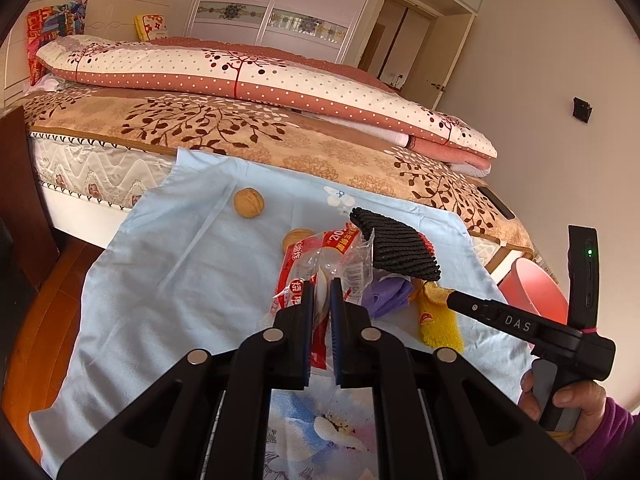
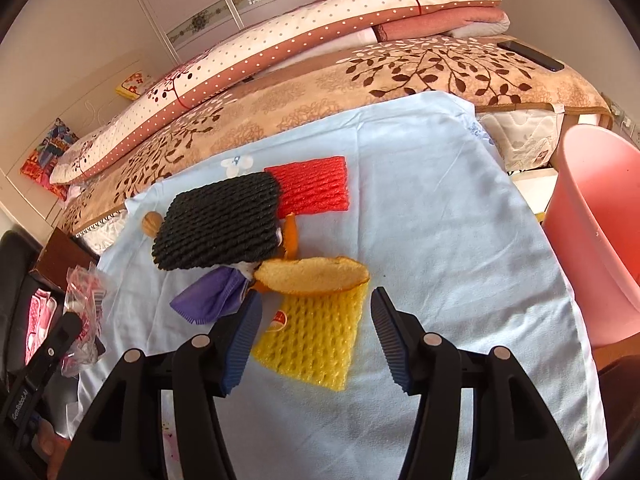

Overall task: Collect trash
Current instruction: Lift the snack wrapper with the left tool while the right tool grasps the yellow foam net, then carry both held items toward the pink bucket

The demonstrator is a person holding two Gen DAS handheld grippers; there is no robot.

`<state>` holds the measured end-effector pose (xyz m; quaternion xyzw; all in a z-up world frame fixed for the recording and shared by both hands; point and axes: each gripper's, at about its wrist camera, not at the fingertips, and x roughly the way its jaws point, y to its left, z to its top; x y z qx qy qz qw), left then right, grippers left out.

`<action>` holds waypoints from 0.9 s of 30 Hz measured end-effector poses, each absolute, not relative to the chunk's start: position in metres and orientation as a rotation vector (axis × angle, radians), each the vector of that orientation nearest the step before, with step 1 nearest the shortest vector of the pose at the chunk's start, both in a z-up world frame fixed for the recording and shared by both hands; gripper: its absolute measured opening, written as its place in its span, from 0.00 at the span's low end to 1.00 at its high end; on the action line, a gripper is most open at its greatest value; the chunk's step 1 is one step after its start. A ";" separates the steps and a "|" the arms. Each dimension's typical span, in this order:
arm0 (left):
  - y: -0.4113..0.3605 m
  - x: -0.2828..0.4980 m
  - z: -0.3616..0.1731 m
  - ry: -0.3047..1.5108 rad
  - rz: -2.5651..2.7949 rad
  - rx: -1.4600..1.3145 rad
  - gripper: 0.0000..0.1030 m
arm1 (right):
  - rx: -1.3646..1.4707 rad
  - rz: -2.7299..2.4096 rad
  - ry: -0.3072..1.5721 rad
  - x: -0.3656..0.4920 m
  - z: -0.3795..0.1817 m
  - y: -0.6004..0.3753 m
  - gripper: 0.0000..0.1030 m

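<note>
On the blue cloth beside the bed, our left gripper (image 1: pixel 322 292) jaws pinch the crinkly plastic wrapper (image 1: pixel 320 258) (light, slippery, so we grip bunched folds). Our right gripper (image 2: pixel 316 308) gapes over the yellow foam net (image 2: pixel 316 336), soft and squashy.

— What are you working over?

— A pale blue cloth (image 2: pixel 420 208) spread across a surface beside the bed (image 1: pixel 208 124); its near end has a flower print.

— What do you see lying on it?

— A walnut (image 1: pixel 249 202) alone toward the far left, and a second walnut (image 1: pixel 296 237) close to the wrapper (image 1: pixel 320 264). To the right sits a heap: black foam net (image 2: pixel 218 222) overlapping a red net (image 2: pixel 310 188), a purple scrap (image 2: pixel 212 296) poking out beneath the black one, a yellow net (image 2: pixel 316 340) nearest you, and a piece of peel (image 2: pixel 312 274) lying across the yellow net's far edge.

— And on the bed?

— Folded quilts (image 1: pixel 248 68), pillows, and a phone (image 2: pixel 532 55) at the corner.
</note>
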<state>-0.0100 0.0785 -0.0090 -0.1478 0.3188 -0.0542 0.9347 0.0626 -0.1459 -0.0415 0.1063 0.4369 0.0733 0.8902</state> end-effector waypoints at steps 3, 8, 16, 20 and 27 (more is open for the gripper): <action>0.077 -0.013 -0.007 0.653 -0.094 -0.297 0.07 | 0.191 0.152 0.908 0.073 -0.046 -0.146 0.54; 0.067 -0.014 -0.003 0.658 -0.084 -0.262 0.07 | 0.200 0.175 0.927 0.083 -0.058 -0.150 0.38; 0.046 -0.015 -0.001 0.668 -0.088 -0.217 0.07 | 0.231 0.194 0.869 0.069 -0.048 -0.171 0.04; 0.035 -0.015 0.003 0.657 -0.103 -0.209 0.07 | 0.241 0.182 0.828 0.057 -0.035 -0.187 0.04; 0.001 -0.011 0.012 0.631 -0.203 -0.200 0.07 | 0.270 0.134 0.749 0.037 -0.009 -0.225 0.04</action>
